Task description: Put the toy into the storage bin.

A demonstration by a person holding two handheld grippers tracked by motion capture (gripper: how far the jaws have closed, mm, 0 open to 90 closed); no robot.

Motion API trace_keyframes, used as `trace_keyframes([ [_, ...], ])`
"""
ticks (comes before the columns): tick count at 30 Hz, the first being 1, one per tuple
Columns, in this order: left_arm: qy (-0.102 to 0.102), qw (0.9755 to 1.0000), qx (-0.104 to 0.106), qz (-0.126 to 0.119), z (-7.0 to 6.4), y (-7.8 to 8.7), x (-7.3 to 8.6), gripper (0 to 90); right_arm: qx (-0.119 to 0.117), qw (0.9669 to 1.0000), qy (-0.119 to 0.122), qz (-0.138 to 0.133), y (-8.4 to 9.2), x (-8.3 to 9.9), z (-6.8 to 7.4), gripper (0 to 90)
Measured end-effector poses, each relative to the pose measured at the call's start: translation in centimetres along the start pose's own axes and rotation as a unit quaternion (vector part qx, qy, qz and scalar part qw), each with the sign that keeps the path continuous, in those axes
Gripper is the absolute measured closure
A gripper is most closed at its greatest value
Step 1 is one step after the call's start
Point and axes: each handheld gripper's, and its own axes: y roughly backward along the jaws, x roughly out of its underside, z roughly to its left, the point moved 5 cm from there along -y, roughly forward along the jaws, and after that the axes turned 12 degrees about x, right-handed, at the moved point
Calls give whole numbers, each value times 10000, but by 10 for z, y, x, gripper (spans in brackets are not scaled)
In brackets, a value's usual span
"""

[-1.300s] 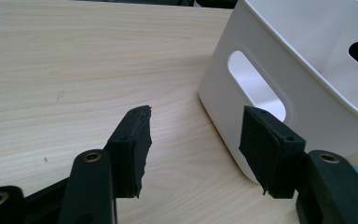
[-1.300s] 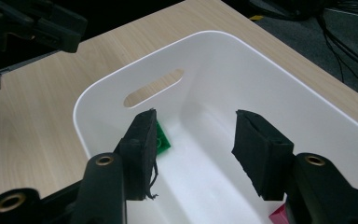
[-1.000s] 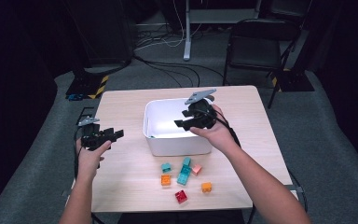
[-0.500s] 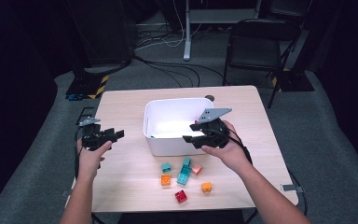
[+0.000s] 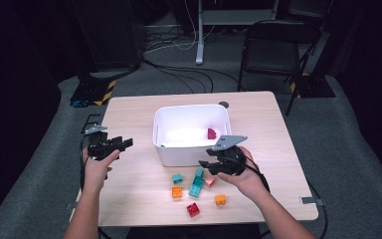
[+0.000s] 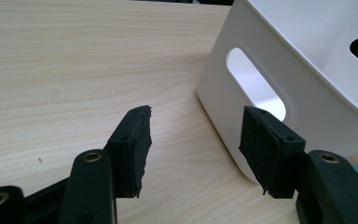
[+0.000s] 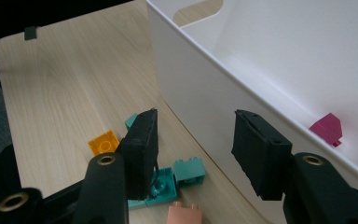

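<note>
The right tongs (image 5: pixel 213 167) had come down off the white bin (image 5: pixel 191 149) toward the loose bricks, their jaws just narrowing to about half open with nothing between them. In the right gripper view the long teal brick (image 7: pixel 161 186) lay just below and ahead of the left-hand pad, a small teal brick (image 7: pixel 189 170) touching its far side, a salmon brick (image 7: pixel 182 214) nearest the camera and an orange brick (image 7: pixel 103 142) off to the left. The bin wall stood close on the right-hand side of the jaws, and a magenta brick (image 7: pixel 328 128) already sat inside the bin.

The left tongs (image 5: pixel 115 146) hovered wide open and empty, well apart from the bricks, facing the bin's near handle slot across bare bench (image 6: pixel 74 70).

To my eye the step in hand was choosing and grasping the next brick. Doing it well would mean shifting the right tongs away from the bin wall so both pads clear it, straddling one brick across its flat sides rather than catching two at once, and lowering until the pads reach the bench before squeezing. The teal pair sat so tight together that a careless pinch could nudge one away.
</note>
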Motion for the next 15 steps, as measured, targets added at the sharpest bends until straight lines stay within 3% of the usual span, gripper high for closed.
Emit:
trace_keyframes([
  [9,-30,10000,22,18,-2,-4,-1,425,129,9999,46,96,-11,26,2,510],
  [15,-14,10000,28,10,-1,-5,-2,426,197,9994,-62,262,-19,46,1,525],
])
